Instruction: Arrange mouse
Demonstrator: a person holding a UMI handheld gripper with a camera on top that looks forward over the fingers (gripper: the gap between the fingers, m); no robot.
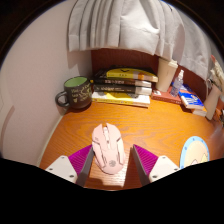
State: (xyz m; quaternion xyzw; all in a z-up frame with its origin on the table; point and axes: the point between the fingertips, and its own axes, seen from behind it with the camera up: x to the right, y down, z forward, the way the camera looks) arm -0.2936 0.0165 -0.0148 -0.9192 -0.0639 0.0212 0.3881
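Note:
A pale pink computer mouse (108,146) lies on the wooden desk (150,125). It sits between my gripper's (111,160) two fingers, with its front end pointing away from me. The left magenta pad (80,158) is right beside the mouse. The right pad (144,158) shows a thin strip of wood between it and the mouse. The gripper is open around the mouse, which rests on the desk.
A dark green mug (77,93) stands at the back left. A stack of books (124,85) lies along the back under a grey curtain (130,25). Small boxes and bottles (185,92) crowd the back right. A round blue-and-white object (195,152) lies right of the fingers.

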